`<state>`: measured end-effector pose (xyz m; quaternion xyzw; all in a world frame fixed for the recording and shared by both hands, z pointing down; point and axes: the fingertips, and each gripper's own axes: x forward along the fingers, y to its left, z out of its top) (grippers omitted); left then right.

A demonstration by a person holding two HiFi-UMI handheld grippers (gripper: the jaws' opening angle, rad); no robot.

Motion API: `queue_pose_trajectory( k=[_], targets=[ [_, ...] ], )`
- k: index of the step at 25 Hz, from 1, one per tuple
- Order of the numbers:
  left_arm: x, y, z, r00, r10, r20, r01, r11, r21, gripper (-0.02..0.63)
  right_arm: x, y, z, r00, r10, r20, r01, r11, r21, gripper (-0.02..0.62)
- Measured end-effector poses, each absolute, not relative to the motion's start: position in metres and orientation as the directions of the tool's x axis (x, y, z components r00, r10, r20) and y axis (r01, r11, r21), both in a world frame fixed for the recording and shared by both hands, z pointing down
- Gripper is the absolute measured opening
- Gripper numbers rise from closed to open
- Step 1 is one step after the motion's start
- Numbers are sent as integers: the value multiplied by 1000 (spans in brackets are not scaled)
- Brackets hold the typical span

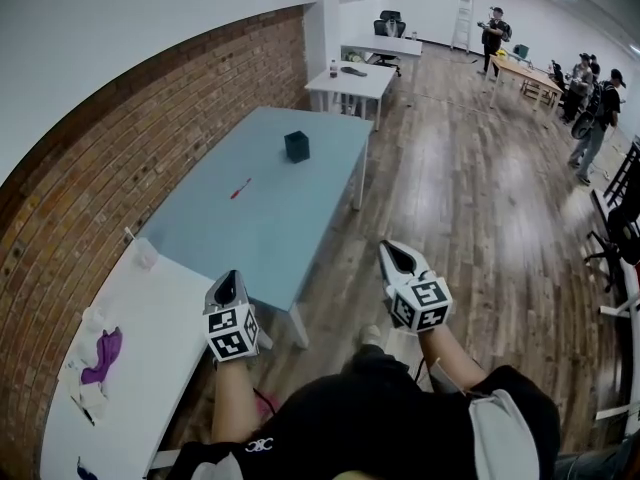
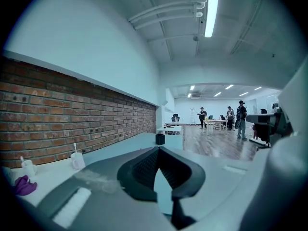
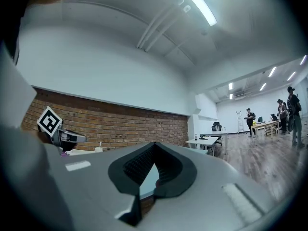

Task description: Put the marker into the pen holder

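left gripper: we hold it out in front, pointing forward, jaws pressed together, empty | right gripper: we hold it alongside, well apart, jaws together, empty

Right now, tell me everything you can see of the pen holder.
The pen holder is a small, dark, boxy container; its material is unclear from here. It stands upright on the far part of the light blue table, apart from the red marker lying nearer. Only the table touches it.
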<state>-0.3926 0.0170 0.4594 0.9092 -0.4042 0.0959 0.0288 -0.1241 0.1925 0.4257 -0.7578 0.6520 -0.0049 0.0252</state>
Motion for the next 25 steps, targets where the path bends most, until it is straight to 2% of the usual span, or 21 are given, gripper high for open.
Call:
queue_pose_trajectory(
  k=[11, 20, 25],
  targets=[
    [-283, -74, 476, 591, -760, 272, -787, -616, -12, 6, -9, 81, 435, 68, -998, 18, -995, -69, -66, 3],
    [-196, -145, 470, 498, -809, 311, -833, -546, -89, 6, 96, 4, 443, -21, -998, 58, -995, 15, -101, 3],
    [-173, -152, 476, 454, -819, 350, -843, -522, -127, 6, 125, -29, 449, -111, -992, 55, -987, 104, -119, 3]
  ],
)
